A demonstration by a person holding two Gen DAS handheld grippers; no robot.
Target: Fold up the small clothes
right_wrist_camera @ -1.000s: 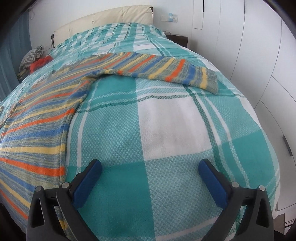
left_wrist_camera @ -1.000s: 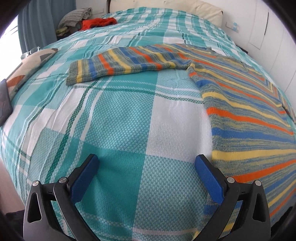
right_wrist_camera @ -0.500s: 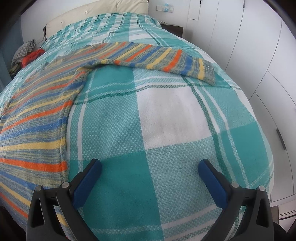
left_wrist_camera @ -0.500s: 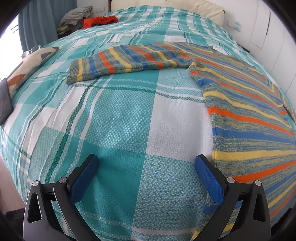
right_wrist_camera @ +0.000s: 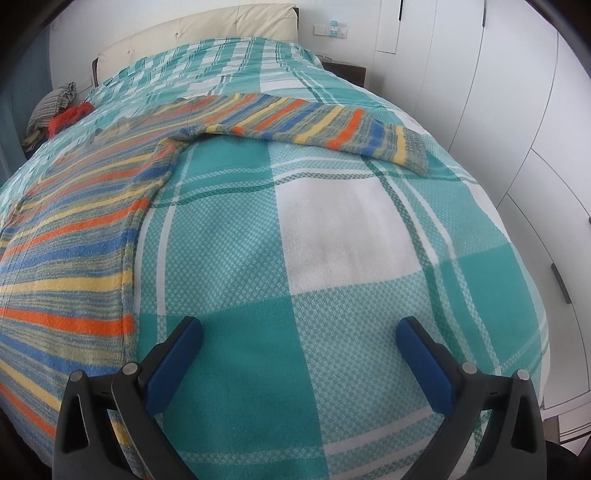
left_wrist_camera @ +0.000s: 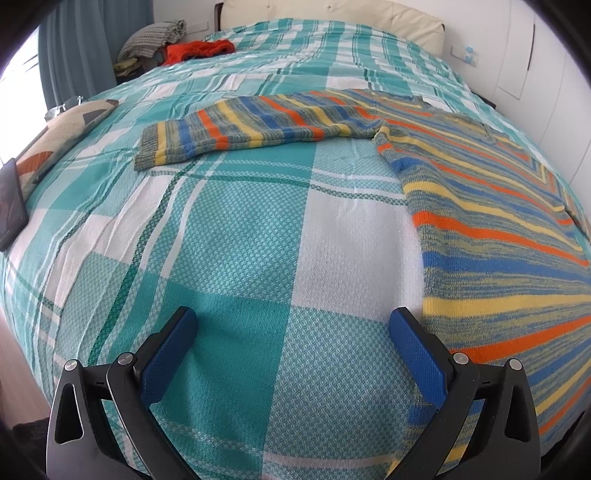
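A striped knit sweater in orange, blue and yellow lies flat on the teal checked bedspread. One sleeve stretches out to the left in the left wrist view. The other sleeve reaches right in the right wrist view, with the sweater body at the left. My left gripper hovers open over the bedspread, its right finger at the sweater's side edge. My right gripper is open above bare bedspread, a little right of the sweater's other side edge. Neither holds anything.
A heap of clothes, red and grey, sits at the far left corner near the cream headboard. A patterned cushion lies at the bed's left edge. White wardrobe doors stand close on the right.
Both views have shifted slightly: the sleeves and the sweater sit lower and nearer in the frames than before. Both grippers have stayed open and hold nothing.
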